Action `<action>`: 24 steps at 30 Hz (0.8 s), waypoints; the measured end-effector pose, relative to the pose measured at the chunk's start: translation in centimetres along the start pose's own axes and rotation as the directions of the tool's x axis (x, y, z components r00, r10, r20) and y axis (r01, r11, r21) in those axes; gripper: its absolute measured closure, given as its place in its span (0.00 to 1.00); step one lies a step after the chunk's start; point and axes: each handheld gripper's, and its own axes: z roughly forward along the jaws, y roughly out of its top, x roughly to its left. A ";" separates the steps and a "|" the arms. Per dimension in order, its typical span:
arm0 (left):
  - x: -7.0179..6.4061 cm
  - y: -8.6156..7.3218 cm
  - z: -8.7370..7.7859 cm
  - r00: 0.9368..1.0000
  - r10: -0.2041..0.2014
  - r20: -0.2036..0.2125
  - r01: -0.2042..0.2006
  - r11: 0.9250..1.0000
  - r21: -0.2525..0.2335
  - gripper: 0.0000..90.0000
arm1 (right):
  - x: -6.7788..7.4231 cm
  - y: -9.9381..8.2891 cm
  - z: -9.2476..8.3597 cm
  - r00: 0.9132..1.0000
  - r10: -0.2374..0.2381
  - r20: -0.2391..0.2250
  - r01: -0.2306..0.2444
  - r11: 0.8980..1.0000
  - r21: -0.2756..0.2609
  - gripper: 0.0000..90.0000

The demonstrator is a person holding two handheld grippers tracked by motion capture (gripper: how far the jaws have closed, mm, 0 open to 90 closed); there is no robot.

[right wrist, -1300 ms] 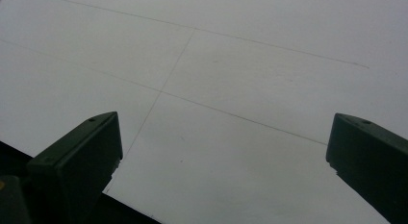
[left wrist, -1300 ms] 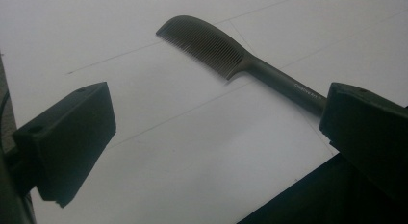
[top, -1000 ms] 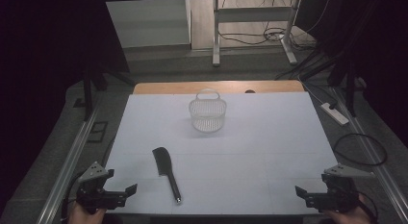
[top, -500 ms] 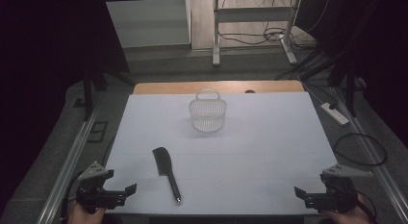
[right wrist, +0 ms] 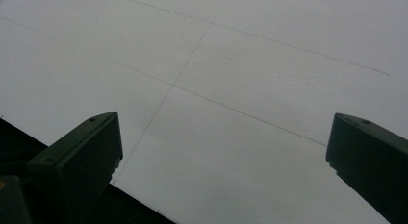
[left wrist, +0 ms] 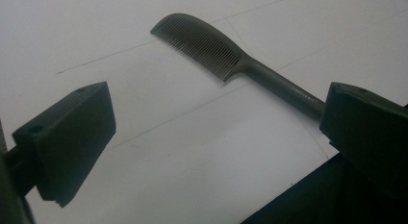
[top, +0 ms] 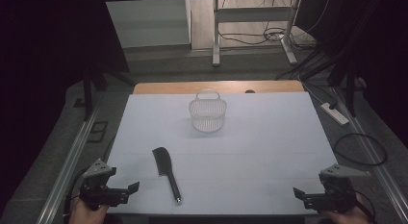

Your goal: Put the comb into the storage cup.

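White paper covers the surface, and from the high view I see my left gripper at the near left corner and my right gripper at the near right corner, both with jaws apart and holding nothing. The dark comb lies flat between them, nearer to my left side, its handle pointing to the near edge, so I judge the handle is the easy part to take. The white mesh basket stands upright far behind it, well apart, probably where the comb should go.

My left gripper view looks along wide open jaws to the comb; its handle end passes behind one jaw, not between them.

My right gripper view shows open jaws over bare surface, waiting aside.
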 end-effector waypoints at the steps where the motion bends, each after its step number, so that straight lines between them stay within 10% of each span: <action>1: 0.0 0.0 0.0 1.000 0.000 0.000 0.000 1.000 0.000 0.00 | 0.0 0.0 0.0 1.000 -0.001 0.000 0.001 1.000 0.000 0.00; 24: 0.9 2.5 2.2 1.000 0.018 -0.009 -0.018 0.999 0.036 0.00 | 0.1 0.0 0.1 1.000 -0.014 -0.006 0.014 1.000 0.007 0.00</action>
